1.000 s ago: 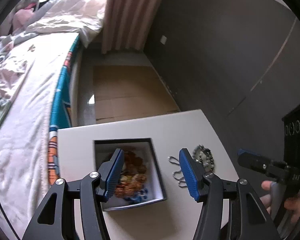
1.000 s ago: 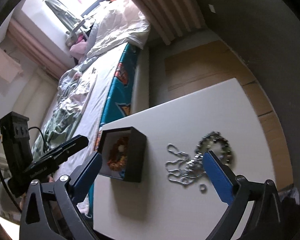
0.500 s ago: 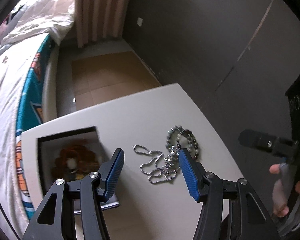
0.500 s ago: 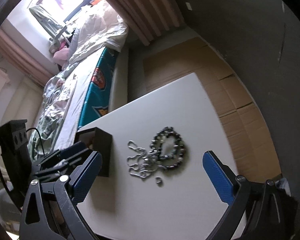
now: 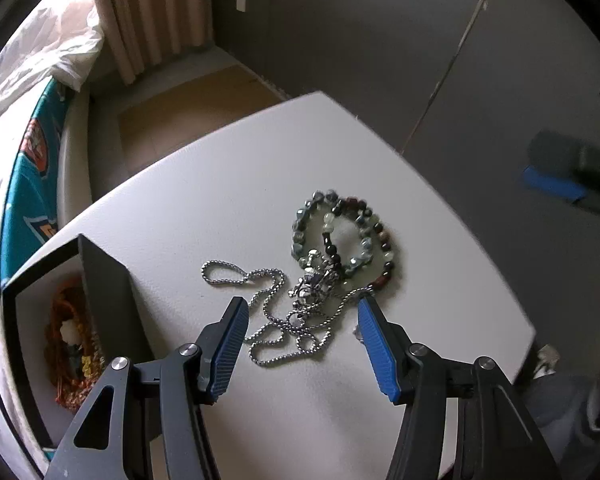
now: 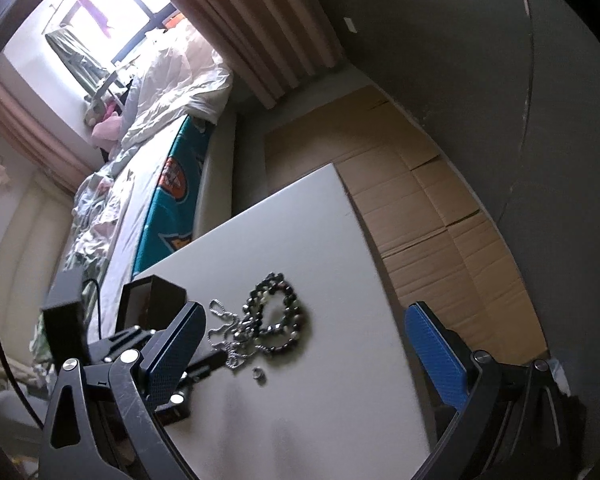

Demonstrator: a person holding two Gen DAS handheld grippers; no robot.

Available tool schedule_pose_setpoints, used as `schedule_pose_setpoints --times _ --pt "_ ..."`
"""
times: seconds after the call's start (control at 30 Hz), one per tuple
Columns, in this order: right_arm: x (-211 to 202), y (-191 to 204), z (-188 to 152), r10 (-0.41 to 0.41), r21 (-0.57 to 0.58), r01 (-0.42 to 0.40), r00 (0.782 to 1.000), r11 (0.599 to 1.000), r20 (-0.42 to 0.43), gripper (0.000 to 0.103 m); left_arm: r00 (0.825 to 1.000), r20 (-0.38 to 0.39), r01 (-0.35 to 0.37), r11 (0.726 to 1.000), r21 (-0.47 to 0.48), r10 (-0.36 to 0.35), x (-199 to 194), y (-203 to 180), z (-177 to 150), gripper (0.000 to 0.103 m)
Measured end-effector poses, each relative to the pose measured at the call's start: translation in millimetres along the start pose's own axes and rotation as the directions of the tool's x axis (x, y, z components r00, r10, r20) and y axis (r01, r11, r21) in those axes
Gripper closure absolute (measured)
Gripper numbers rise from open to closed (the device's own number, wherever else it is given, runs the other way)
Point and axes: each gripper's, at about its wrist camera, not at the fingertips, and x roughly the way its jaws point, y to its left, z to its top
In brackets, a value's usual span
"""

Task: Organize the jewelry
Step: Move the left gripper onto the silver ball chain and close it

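Beside table edge: bare cardboard floor

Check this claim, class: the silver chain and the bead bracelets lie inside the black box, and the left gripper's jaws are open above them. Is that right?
Not quite. The chain and the bead bracelets lie on the white table, outside the black box, as the left wrist view shows. The box holds a different, orange piece. The left gripper is indeed open above the chain.
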Motion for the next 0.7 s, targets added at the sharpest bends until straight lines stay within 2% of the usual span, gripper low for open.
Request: schedule_pose_setpoints --times 0.2,0.4,0.5,0.57,0.6,0.63,0.7 --pt "6.0 -15.5 3.4 0.001 0.034 0.000 1.000 0.999 -0.013 0.002 0.996 -0.065 -0.059 0.998 0.027 0.060 27.8 -1.9 -0.8 0.045" --pt "8.6 -19.1 6.4 0.009 0.037 -0.009 1.000 0.999 -0.017 0.002 0.996 -0.026 -0.086 0.996 0.038 0.087 31.7 -0.4 7.2 0.045" --pt "9.6 -19.9 6.6 0.005 0.036 -0.005 1.000 0.999 -0.020 0.002 0.996 -0.014 -0.085 0.996 0.038 0.086 32.5 2.0 10.3 0.054" --pt "10.5 -19.8 6.3 0.005 0.034 -0.004 1.000 0.999 -0.022 0.002 0.997 -0.005 -0.081 0.996 0.041 0.081 32.6 2.4 11.8 0.067" --pt "11.0 -20.0 5.2 0.005 0.035 -0.004 1.000 0.999 -0.024 0.002 0.997 -0.002 -0.082 0.996 0.042 0.082 32.5 2.8 12.1 0.070" --pt "11.5 -19.3 4.9 0.004 0.035 -0.003 1.000 0.999 -0.025 0.002 0.997 -0.002 -0.078 0.996 0.045 0.078 32.4 2.8 12.3 0.078" --pt "13.6 -17.2 4.0 0.005 0.032 -0.004 1.000 0.999 -0.028 0.002 0.998 -0.003 -0.065 0.997 0.043 0.065 31.4 4.6 11.7 0.081"
